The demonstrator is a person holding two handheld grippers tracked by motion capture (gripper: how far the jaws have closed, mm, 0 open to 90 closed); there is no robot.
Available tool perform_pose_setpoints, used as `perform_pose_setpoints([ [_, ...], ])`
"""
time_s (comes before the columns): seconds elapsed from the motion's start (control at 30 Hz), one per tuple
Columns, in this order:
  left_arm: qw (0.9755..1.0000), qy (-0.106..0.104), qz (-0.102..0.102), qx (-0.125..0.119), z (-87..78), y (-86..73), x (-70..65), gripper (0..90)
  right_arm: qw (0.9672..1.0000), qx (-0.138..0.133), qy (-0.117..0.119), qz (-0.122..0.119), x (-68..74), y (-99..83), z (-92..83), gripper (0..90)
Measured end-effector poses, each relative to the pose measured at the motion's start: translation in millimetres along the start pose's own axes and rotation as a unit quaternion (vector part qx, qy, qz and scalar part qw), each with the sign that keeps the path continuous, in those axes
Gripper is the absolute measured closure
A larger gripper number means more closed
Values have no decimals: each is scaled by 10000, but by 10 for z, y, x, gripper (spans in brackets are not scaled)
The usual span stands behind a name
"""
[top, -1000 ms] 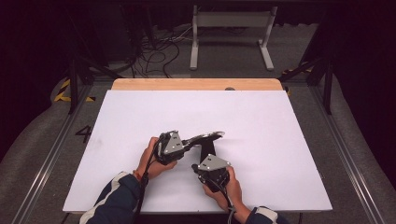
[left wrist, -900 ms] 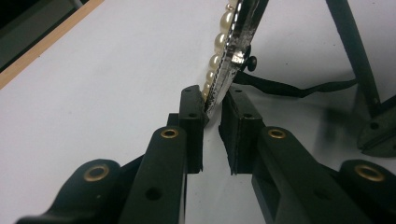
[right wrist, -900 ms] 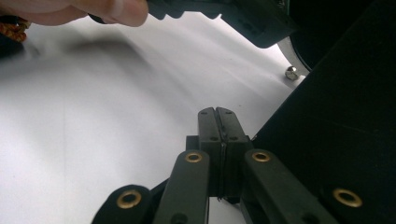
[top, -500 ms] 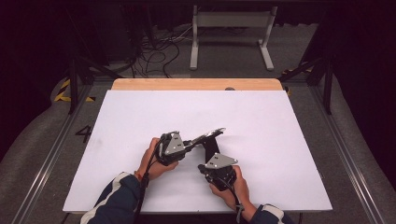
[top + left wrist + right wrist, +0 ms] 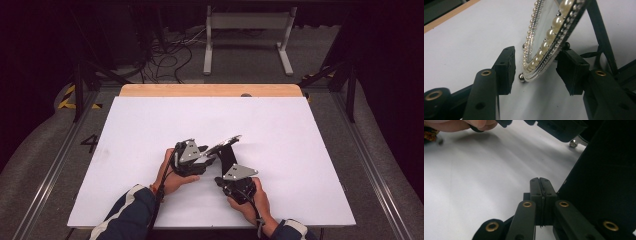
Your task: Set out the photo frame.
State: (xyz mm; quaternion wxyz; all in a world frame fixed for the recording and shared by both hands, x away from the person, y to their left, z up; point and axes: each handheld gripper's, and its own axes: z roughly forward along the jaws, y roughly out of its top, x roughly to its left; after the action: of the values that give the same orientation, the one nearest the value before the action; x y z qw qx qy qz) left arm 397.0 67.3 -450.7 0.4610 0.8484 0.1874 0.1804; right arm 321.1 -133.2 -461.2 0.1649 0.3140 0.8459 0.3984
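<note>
High view: white table (image 5: 300, 150) around frame (image 5: 227, 142).

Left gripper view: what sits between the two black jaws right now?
The lower edge of the pearl-rimmed frame, standing tilted on the white table. The left gripper has just been opening, and both pads stand clear of it.

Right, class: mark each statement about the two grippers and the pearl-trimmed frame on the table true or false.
1. The left gripper clamps the frame. False: the left gripper has just been opening its jaws, which now stand apart with the edge of the pearl-trimmed frame between them.
2. The right gripper's jaws are shut. True: the pads of the right gripper meet.
3. The frame lies flat. False: it leans tilted on its black stand.
4. The white table has a wooden strip at its far edge. True.
</note>
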Motion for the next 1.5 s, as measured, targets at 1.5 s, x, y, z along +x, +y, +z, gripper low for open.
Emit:
perform_pose_setpoints([
  [1.5, 9997, -164, -137, -152, 43, -18, 43, 588, 9978, -109, -416, 504, -341, -68, -165, 881],
])
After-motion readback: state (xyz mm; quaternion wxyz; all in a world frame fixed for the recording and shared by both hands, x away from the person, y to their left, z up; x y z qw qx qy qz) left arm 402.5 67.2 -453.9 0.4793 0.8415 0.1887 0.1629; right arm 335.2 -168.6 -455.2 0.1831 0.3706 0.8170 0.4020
